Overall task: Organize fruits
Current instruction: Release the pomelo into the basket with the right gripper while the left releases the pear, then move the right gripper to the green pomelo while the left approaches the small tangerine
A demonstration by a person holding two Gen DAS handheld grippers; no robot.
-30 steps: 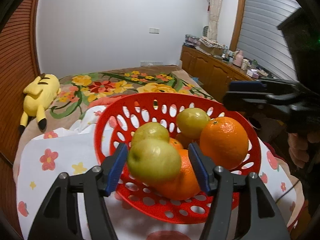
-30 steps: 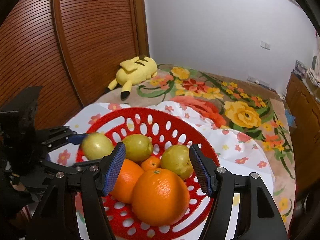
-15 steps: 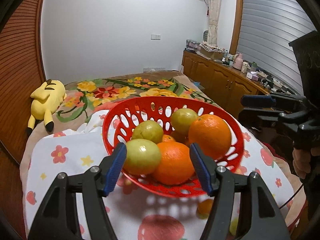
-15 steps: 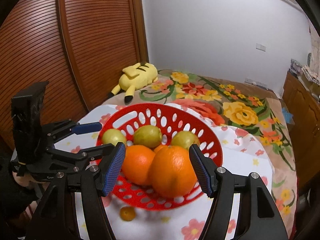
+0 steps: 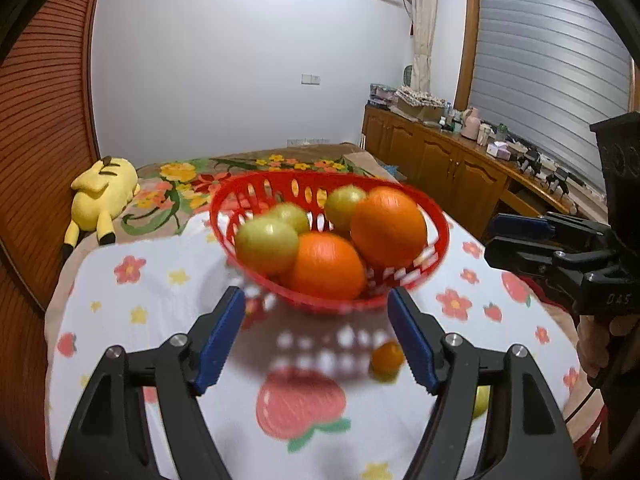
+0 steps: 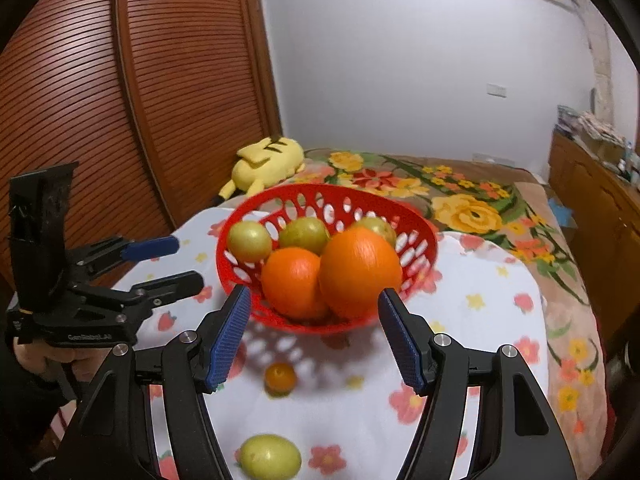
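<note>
- left tool: black frame with blue ribbed pads, jaws opening, nothing between them; it hangs over the white flower-and-strawberry printed cloth, short of the basket.
- right tool: same build, jaws standing moderately wide and empty, also short of the basket; a hand grips its handle in the left view.
- red perforated plastic basket: sits on the cloth ahead of both tools, holding two large oranges at the near side and three yellow-green round fruits behind them.
- small orange fruit: loose on the cloth, outside the basket, near its front edge and between the right tool's pads in that view.
- loose yellow-green fruit: on the cloth, nearer the camera than the small orange one, well apart from the basket.
- yellow plush toy: lies on the flowered bedspread beyond the cloth, next to the brown slatted wardrobe door.
- wooden cabinet: along the far wall, top cluttered.
</note>
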